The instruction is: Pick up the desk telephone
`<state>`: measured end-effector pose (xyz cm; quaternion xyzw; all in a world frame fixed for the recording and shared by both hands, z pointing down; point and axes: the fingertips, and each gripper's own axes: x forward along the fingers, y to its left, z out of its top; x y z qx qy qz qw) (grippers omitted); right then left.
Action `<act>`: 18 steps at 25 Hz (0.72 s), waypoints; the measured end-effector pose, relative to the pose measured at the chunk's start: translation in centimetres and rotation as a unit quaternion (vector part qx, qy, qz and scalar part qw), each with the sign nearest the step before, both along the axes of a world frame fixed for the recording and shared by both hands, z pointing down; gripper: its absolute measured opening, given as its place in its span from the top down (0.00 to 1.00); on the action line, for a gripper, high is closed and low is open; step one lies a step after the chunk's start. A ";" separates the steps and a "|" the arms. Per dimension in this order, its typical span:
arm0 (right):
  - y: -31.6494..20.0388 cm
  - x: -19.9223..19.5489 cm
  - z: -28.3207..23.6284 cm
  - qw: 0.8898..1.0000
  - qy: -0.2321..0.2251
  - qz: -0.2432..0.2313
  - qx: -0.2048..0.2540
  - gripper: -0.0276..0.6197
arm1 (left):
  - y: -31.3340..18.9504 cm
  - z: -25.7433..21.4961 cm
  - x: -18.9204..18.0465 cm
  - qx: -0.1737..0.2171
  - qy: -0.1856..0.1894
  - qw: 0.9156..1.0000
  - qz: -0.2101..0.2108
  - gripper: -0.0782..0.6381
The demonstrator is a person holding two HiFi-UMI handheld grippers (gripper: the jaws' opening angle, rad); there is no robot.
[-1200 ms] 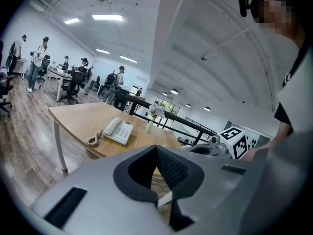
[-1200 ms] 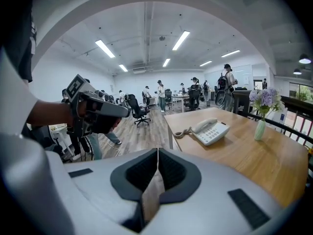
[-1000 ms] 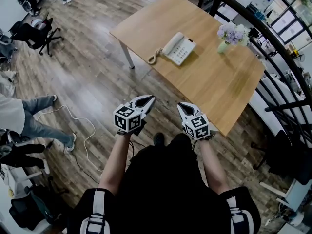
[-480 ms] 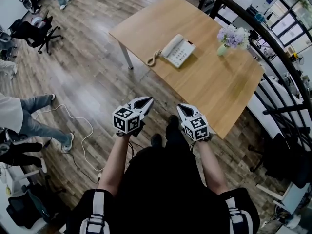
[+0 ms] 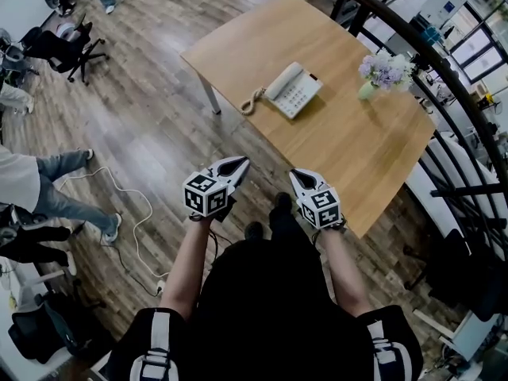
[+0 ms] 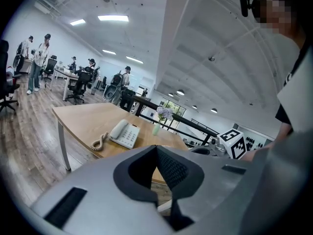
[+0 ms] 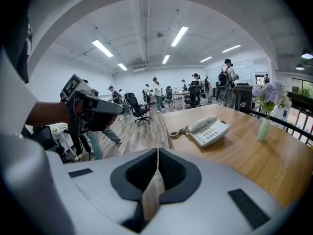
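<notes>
The white desk telephone point(image 5: 292, 90) lies on the wooden table point(image 5: 357, 141), its handset on the cradle and its coiled cord point(image 5: 252, 100) trailing toward the near-left edge. Both grippers hang in the air over the floor, short of the table and well apart from the phone. My left gripper point(image 5: 242, 162) is shut and holds nothing. My right gripper point(image 5: 295, 173) is likewise shut with nothing in it. The left gripper view shows the telephone point(image 6: 124, 133) beyond the closed left gripper point(image 6: 156, 147). In the right gripper view the telephone point(image 7: 209, 129) lies ahead of the right gripper point(image 7: 158, 151).
A vase of pale purple flowers point(image 5: 381, 71) stands on the table behind the phone. A dark railing point(image 5: 444, 78) runs along the table's far right. On the floor to the left are a person's legs point(image 5: 55, 189), a white cable point(image 5: 131, 213) and an office chair point(image 5: 59, 46).
The person has stepped toward the table, so the table and phone sit slightly nearer in the head view. Both grippers went along, still shut.
</notes>
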<state>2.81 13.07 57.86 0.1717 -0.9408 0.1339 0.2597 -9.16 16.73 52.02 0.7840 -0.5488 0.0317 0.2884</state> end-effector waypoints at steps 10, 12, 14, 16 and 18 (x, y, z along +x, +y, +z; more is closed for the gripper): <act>-6.0 0.0 0.2 1.000 -0.011 -0.004 -0.010 0.92 | -4.7 -0.4 -0.4 -0.006 -0.012 1.000 -0.017 0.86; -7.0 0.1 0.2 1.000 -0.012 -0.008 -0.012 0.92 | -5.7 -0.5 -0.4 -0.008 -0.014 1.000 -0.023 0.86; -8.0 0.3 0.3 1.000 -0.013 -0.012 -0.014 0.92 | -6.7 -0.6 -0.1 -0.010 -0.017 0.999 -0.025 0.86; -9.1 0.4 0.4 1.000 -0.013 -0.016 -0.015 0.92 | -7.7 -0.7 0.1 -0.011 -0.020 0.999 -0.027 0.86; -10.3 0.5 0.5 1.000 -0.013 -0.018 -0.017 0.92 | -8.5 -0.7 0.3 -0.013 -0.021 0.999 -0.030 0.86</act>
